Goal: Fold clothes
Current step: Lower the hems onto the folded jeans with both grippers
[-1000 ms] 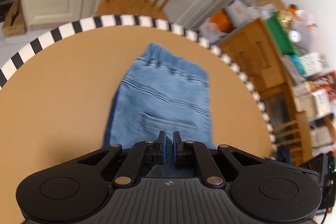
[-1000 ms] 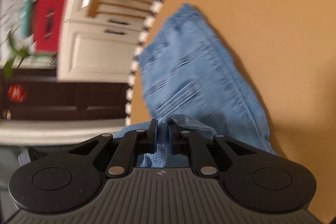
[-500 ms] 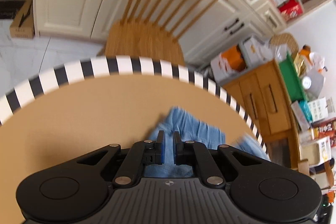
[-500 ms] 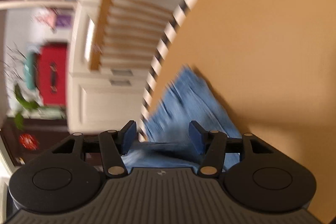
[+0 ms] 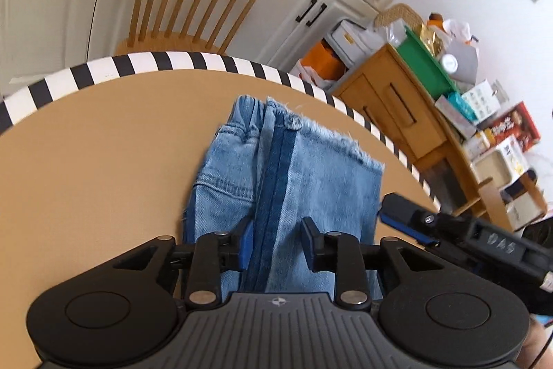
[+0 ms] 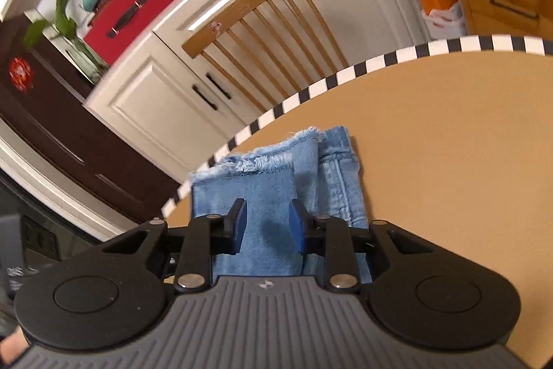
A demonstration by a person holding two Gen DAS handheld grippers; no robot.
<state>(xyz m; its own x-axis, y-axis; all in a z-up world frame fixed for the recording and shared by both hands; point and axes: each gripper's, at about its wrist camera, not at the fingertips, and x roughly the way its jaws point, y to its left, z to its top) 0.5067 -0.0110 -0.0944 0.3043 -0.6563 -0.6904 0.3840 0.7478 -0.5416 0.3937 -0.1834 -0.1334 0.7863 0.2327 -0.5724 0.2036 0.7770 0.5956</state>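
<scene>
Left wrist view shows one folded pair of jeans (image 5: 300, 182) near the surface (image 5: 103, 140) far striped edge, both grippers' jaws wide, holding nothing.

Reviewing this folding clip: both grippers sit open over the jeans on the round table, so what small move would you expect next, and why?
Probably a short pull-back of both grippers to check the fold. The left gripper and right gripper are open with nothing pinched, and the jeans lie doubled over on the table, frayed hem near the waistband. A further fold seems possible afterward.
</scene>
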